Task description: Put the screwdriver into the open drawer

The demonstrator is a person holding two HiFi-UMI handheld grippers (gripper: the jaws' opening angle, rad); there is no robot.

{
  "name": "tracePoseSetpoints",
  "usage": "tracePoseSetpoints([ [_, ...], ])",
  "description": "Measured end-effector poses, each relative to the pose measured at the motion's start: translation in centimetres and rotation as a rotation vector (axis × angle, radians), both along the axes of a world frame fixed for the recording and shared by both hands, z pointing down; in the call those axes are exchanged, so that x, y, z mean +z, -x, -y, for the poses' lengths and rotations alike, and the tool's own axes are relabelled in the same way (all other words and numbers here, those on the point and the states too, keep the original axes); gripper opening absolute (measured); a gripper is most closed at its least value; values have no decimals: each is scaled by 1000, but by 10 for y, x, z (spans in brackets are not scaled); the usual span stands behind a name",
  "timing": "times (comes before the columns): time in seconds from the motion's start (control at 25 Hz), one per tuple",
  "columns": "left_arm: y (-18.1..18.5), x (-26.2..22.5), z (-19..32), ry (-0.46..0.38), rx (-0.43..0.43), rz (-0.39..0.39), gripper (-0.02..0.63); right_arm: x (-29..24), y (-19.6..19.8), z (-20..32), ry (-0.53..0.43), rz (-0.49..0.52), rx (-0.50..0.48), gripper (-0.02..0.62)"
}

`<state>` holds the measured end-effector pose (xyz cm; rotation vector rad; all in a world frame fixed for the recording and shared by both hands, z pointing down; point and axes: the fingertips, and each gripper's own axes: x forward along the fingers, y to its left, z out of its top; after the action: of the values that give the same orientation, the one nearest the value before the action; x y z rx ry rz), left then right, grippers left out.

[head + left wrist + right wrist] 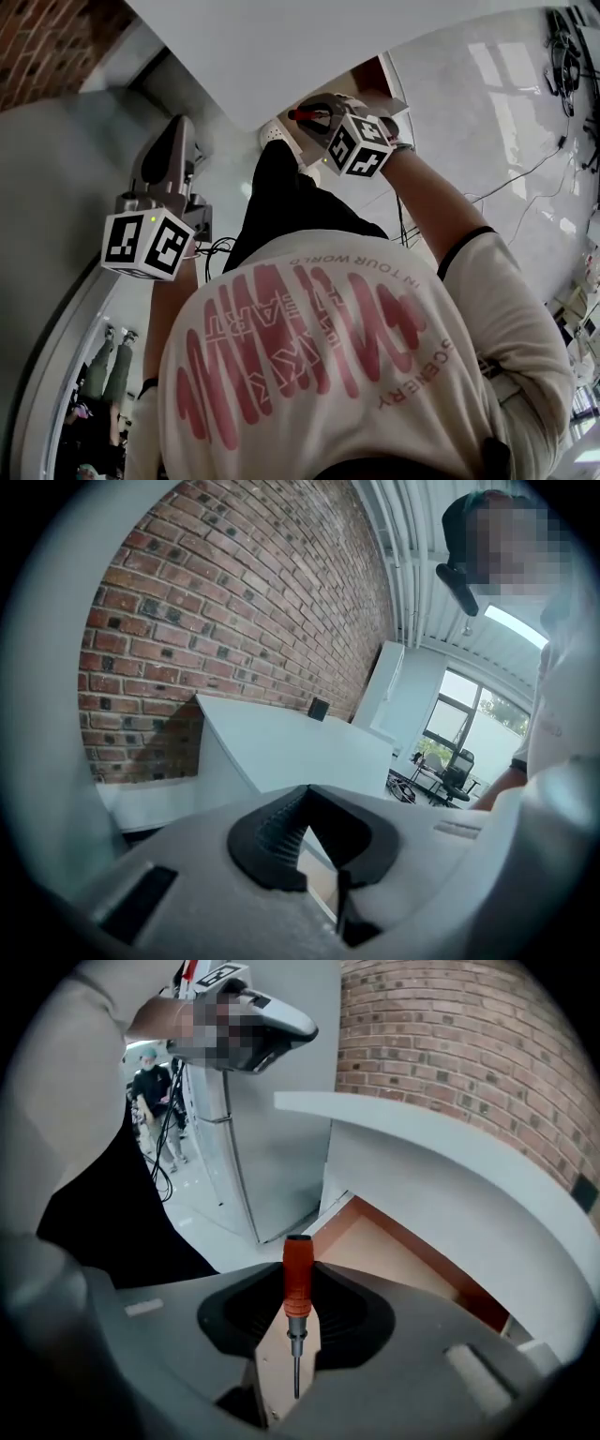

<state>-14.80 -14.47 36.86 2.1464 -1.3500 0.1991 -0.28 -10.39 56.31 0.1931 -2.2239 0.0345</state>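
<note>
Carrying the screwdriver [297, 1274] toward the drawer [394, 1251], we have the right tool [295, 1321] clenched on its orange handle, with the thin shaft pointing back at the camera. The screwdriver is in the air above the drawer's near corner, not yet inside.

The left tool [314, 841] is clenched on nothing, its tips meeting, and it hangs well off to the side, so it cannot steady anything.

We judge the main risk to be letting go too soon. From the right gripper view the handle lines up with the drawer's front corner rather than its middle, and bare floor [225, 1204] lies just beside that corner. A release here could send the screwdriver onto the rim or past it.

The grip is a second worry. Only the round handle sits between the pads, so a knock could make it pivot or slide out.

That knock could come from the desk [450, 1147]. Its white top overhangs the drawer, and the opening beneath looks shallow. If we push in too high, the tool or the marker cube could strike the edge.
</note>
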Motion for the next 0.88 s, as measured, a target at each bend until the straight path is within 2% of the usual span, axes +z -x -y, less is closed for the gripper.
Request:
tracePoseSetpoints([
  [0.2,8,13,0,19,-16,-3,2,29,-1,3,-18,-100,-141,106],
  [0.52,14,25,-6,48,-23,4,2,72,-18,-6,21,-240,-253,107],
  [0.88,14,46,-22,78,-12,-9,2,108,-38,-5,49,-384,-267,107],
])
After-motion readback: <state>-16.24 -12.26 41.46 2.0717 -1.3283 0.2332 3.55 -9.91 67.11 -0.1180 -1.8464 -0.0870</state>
